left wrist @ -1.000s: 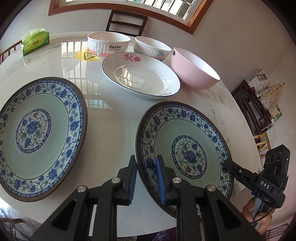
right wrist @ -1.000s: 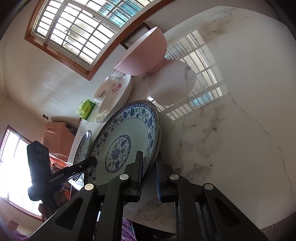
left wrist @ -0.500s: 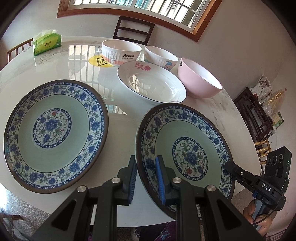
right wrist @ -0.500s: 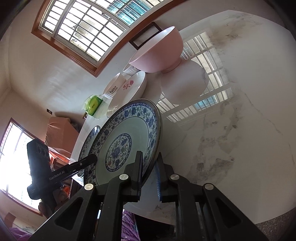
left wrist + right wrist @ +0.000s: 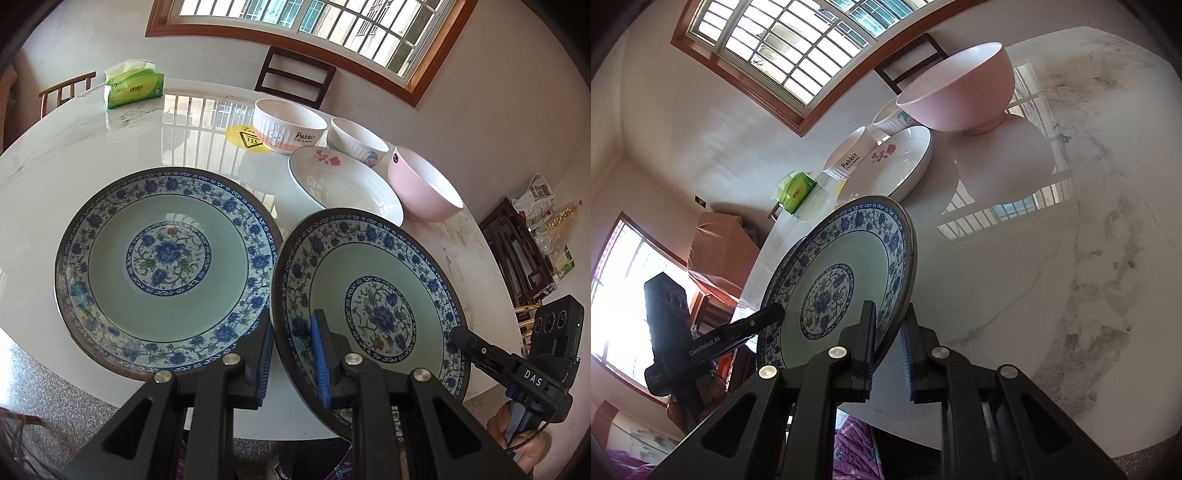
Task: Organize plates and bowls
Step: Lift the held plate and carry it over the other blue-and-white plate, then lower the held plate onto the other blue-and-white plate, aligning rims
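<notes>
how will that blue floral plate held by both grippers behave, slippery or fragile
The blue floral plate looks glazed and glossy, so it is probably slippery. Each hand-held gripper, left and right, pinches only its thin rim, so it may pivot. It is likely ceramic, stiff, and would chip if dropped.

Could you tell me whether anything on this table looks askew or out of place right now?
Yes: one blue floral plate is tilted off the marble table, gripped at opposite rims by the left gripper and right gripper. Its twin plate lies flat beside it. Nothing looks spilled or broken.
</notes>
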A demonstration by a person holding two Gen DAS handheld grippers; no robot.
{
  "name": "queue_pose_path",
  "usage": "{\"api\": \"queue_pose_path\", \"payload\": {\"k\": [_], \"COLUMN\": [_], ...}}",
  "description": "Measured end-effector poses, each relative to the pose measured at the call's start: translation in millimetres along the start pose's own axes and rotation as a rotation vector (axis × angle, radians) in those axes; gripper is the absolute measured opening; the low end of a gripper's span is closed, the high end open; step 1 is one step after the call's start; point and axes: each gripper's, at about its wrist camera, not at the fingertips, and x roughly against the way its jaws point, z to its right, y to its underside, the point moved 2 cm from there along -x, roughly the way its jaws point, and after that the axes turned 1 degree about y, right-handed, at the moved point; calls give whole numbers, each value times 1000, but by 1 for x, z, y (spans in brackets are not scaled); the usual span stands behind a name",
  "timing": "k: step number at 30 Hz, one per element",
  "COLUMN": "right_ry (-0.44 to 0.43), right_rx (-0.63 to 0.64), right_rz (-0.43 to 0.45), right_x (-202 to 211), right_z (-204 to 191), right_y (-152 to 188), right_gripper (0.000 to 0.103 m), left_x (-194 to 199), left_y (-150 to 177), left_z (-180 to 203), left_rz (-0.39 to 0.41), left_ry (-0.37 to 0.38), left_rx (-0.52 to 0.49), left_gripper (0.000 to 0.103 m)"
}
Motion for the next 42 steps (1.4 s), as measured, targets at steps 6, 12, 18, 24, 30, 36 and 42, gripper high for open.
{"api": "queue_pose_path", "payload": {"k": [6, 12, 18, 24, 30, 36, 42], "right_ry": [-14, -27, -37, -42, -43, -40, -34], "right_rx": [38, 75, 113, 143, 176, 202, 214], "right_rz": [-28, -60, -92, -118, -136, -147, -164], "right_x": [-19, -41, -63, -82, -97, -110, -122], "right_z": [-21, -43, -65, -84, -101, -115, -123], "right_y": [-4, -5, -7, -8, -11, -12, -13], "right_gripper": [14, 14, 14, 14, 14, 14, 14], "left_x": [11, 22, 28, 35, 40, 39, 39], "left_y": [-1, -1, -4, -6, -10, -13, -16], "left_z": [-25, -51, -77, -99, -115, -128, -139], "left_rz": [19, 39, 51, 63, 83, 92, 99], "left_ry": [-20, -50, -67, -81, -104, -125, -143], "left_rx": [53, 103, 149, 186, 200, 219, 231], "left_gripper": [21, 21, 21, 21, 22, 23, 23]}}
